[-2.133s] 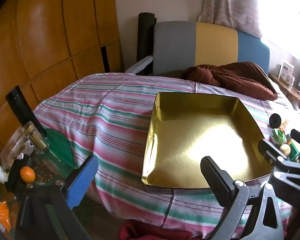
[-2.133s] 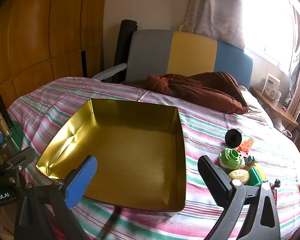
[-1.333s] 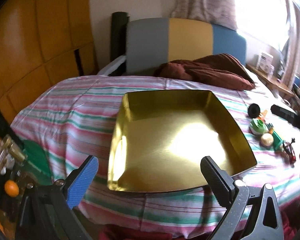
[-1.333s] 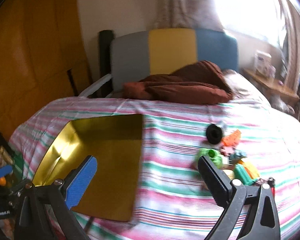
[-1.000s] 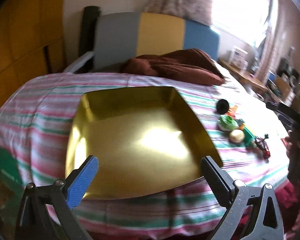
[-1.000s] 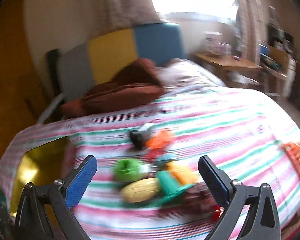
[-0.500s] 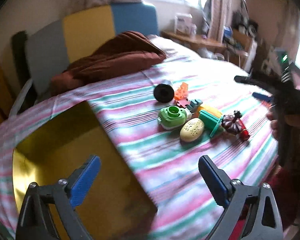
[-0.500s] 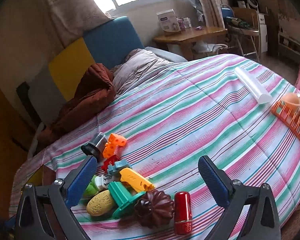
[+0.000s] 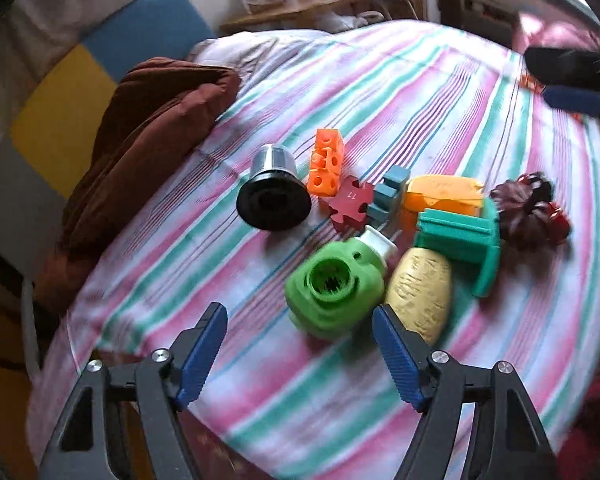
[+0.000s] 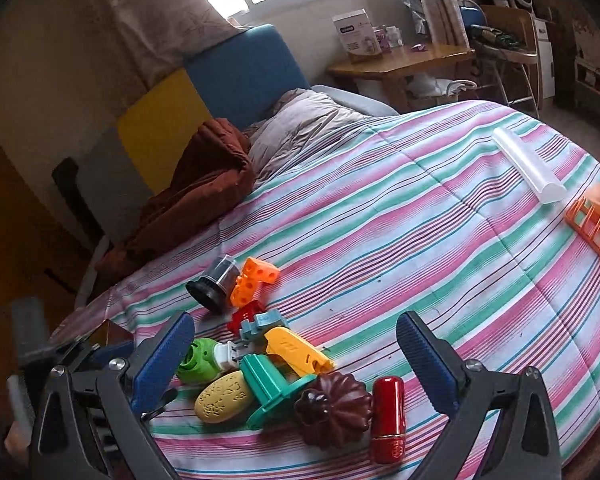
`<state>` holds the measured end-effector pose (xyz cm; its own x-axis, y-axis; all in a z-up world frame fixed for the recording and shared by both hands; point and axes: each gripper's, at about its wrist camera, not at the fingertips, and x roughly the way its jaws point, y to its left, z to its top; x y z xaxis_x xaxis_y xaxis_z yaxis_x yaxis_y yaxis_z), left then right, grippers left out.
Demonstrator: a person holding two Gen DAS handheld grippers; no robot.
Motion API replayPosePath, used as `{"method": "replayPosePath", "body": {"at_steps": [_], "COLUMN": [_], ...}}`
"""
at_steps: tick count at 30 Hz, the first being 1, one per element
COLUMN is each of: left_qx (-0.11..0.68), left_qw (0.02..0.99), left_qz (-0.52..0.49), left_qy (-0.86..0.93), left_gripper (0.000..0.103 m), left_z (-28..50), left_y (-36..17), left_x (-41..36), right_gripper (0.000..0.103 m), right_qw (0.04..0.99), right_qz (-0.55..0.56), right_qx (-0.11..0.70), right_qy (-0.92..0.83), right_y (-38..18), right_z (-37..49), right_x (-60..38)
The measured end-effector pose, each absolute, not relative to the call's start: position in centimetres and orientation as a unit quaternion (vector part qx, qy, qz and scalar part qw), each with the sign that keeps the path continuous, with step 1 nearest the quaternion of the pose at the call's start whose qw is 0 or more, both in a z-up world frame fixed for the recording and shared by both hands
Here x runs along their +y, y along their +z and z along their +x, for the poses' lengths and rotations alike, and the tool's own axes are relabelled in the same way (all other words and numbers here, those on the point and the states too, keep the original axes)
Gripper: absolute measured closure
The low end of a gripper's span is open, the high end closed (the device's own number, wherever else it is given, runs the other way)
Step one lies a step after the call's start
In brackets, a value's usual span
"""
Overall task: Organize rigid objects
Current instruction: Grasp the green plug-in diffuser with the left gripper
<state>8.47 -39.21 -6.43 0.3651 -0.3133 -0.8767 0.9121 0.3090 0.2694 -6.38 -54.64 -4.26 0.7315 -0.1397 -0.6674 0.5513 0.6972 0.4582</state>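
Your left gripper (image 9: 298, 326) hangs spread wide and empty just short of the green dispenser (image 9: 334, 294), which lies on the striped bed (image 9: 440, 92) touching a yellow oval piece (image 9: 420, 294). Your right gripper (image 10: 290, 342) is likewise released, holding nothing, above the same cluster: a teal spool (image 10: 270, 386), a brown fluted mould (image 10: 334, 408) and a red cylinder (image 10: 388, 416) side by side. An orange block (image 10: 254, 280) rests against a black-rimmed cup (image 10: 212, 284).

glossy red cylinder (image 10: 387, 416), striped cloth bedspread (image 10: 420, 240), matt green plastic toy (image 9: 334, 290)
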Motion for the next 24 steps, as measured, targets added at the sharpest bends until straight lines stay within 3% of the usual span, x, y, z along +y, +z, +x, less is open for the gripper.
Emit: {"method": "replayPosePath", "body": {"at_steps": [7,9,15,20,24], "left_qx": [0.370,0.385,0.409,0.421,0.407], "left_qw": [0.675,0.669,0.695,0.734,0.760], "left_qz": [0.433,0.426,0.366,0.288,0.250], "left_qy": [-0.469,-0.472,-0.464,-0.449,-0.440], "left_gripper": [0.026,0.038,0.038,0.038,0.038], "left_z": [9.6,9.8,10.3,10.2,9.0], "left_y": [-8.8,-9.5,-9.2,-6.8,-4.1], "left_x": [-42.1,-42.5,-41.4,-38.1,-35.2], "right_gripper": [0.000,0.000,0.001,0.009,0.023], "right_qw": [0.860,0.855,0.839,0.830,0.826], "right_qz": [0.369,0.378,0.406,0.403,0.396], "right_qx": [0.290,0.285,0.278,0.303,0.330], "right_qy": [-0.201,-0.210,-0.232,-0.240,-0.226], "right_y": [-4.3,-4.4,-5.0,-5.7,-6.3], "right_z": [-7.2,-7.5,-8.3,-8.0,-7.4], "right_x": [-55.8,-56.3,-57.9,-58.3,-57.9]}}
